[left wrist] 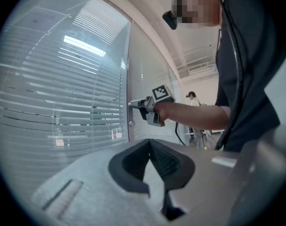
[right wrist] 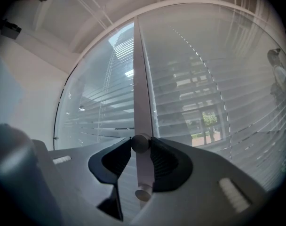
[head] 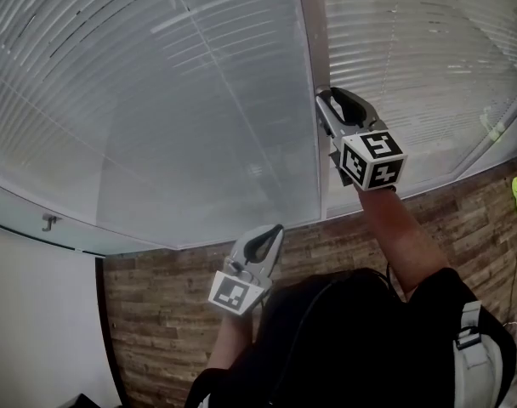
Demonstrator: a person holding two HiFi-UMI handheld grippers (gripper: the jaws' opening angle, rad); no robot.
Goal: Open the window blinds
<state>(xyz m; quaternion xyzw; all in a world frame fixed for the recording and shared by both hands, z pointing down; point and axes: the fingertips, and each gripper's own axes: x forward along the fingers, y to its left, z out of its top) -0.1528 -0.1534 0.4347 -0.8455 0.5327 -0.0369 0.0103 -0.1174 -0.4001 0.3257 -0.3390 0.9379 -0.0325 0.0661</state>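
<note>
Office, seemingly (glass partitions (head: 199, 143) with slatted blinds (head: 411, 75)).

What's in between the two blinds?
A grey post with a round knob, pinched by the right gripper. The right gripper view shows it best.

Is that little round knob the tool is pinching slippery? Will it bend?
The knob looks like smooth metal, so probably a bit slippery, though the right tool clamps it between ribbed faces. It sits on the stiff window post, so it likely twists, not bends.
</note>
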